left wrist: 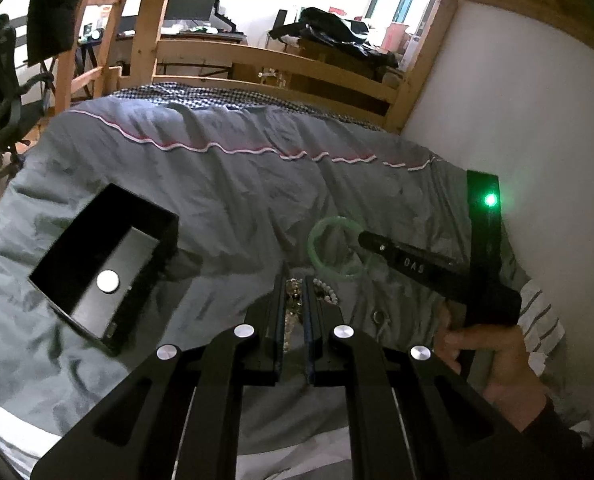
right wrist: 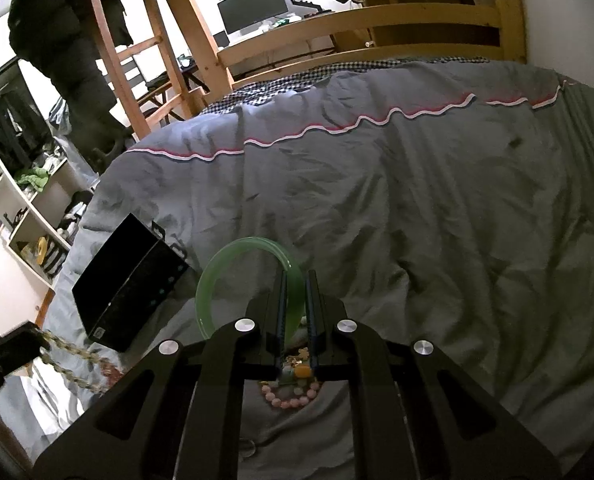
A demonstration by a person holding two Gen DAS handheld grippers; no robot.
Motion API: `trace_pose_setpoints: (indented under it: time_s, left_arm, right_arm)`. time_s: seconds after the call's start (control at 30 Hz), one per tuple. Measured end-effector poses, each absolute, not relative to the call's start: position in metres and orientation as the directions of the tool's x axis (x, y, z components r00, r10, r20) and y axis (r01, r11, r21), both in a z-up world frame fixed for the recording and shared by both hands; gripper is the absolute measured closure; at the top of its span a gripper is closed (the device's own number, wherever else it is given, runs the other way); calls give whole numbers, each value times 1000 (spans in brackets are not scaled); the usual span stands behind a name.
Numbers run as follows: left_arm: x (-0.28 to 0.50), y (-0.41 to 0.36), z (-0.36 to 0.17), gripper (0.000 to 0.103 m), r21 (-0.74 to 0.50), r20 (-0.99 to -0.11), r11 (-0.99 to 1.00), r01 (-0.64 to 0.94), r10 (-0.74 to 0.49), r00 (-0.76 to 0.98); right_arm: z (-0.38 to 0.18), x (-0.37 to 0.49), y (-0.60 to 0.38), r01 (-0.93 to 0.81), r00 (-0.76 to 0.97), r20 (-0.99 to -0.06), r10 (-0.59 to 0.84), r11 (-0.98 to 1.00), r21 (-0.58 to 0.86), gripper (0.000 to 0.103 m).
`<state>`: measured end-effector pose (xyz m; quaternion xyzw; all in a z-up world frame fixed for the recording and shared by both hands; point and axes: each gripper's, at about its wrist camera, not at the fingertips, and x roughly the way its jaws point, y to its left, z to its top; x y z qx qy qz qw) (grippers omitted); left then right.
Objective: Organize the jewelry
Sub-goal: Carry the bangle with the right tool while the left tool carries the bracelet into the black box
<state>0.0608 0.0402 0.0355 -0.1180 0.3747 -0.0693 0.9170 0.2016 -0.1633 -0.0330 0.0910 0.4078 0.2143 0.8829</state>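
Left wrist view: the left gripper (left wrist: 296, 284) reaches forward over a wrinkled grey quilt (left wrist: 225, 184) on a wooden-framed bed. Its two black fingers are drawn close together, pinching a string of pale translucent beads (left wrist: 293, 300) that runs down between them. A second strand of small whitish beads (left wrist: 325, 294) lies on the quilt just right of the fingers. To the left, an open black rectangular box (left wrist: 105, 268) rests on the quilt, with a round silver disc (left wrist: 108, 281) on its floor. To the right, the right gripper (left wrist: 363, 238), held by a bare hand (left wrist: 493, 364), grips the rim of a translucent green bangle (left wrist: 337, 248), which is lifted above the quilt.

Right wrist view: the right gripper's (right wrist: 296, 280) fingers are nearly closed on the green bangle's (right wrist: 217, 276) band, the ring arching up and to the left. Beneath the fingers, a bracelet of round pink beads (right wrist: 293, 398) with small coloured charms lies on the quilt (right wrist: 417, 220). The black box (right wrist: 125, 292) sits to the left. At the lower left edge, the left gripper (right wrist: 29, 344) holds the pale bead string (right wrist: 73, 360), which trails toward the centre.
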Motion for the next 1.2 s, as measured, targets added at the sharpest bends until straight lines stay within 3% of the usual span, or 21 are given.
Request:
trace_pose_setpoints:
  time_s: [0.6,1.2]
  left_arm:
    - [59,67,44,95,-198,-704,974,-105,-67,707]
    - [50,136,85,95,-138,-708,959,-249,80,701]
  right_arm:
    - [-16,174,-135,-419,548,-648,528,844,334,93]
    - [29,157,-56,-516,587,-619,522,830,210,93]
